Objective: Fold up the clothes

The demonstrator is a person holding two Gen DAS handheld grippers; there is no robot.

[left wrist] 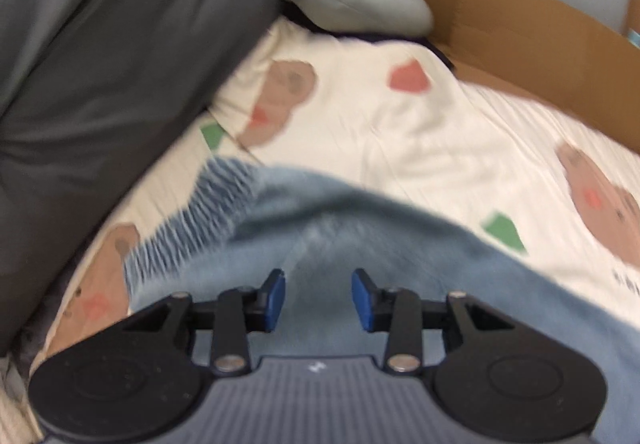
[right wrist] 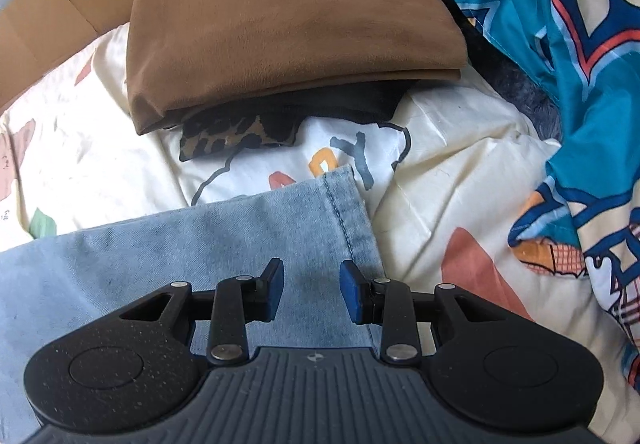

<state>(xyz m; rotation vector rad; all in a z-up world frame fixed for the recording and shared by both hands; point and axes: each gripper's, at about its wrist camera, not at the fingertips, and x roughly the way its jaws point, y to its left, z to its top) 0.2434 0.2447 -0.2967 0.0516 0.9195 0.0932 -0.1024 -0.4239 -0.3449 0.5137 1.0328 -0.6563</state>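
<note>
Light blue jeans (left wrist: 360, 236) lie on a cream printed bedsheet (left wrist: 400, 132). In the left wrist view their ribbed, gathered end (left wrist: 192, 224) points to the left, and my left gripper (left wrist: 319, 299) hovers open over the denim with nothing between its blue pads. The right wrist view shows a stitched leg hem (right wrist: 344, 212) of the jeans (right wrist: 160, 256). My right gripper (right wrist: 311, 294) is open just above that hem, holding nothing. The left view is motion-blurred.
A dark grey fabric mass (left wrist: 100, 64) fills the left. A grey garment (left wrist: 344, 4) and cardboard box (left wrist: 540, 56) sit behind. A folded brown garment (right wrist: 288, 24) tops a leopard-print piece (right wrist: 236, 136). A teal patterned quilt (right wrist: 580, 84) is bunched on the right.
</note>
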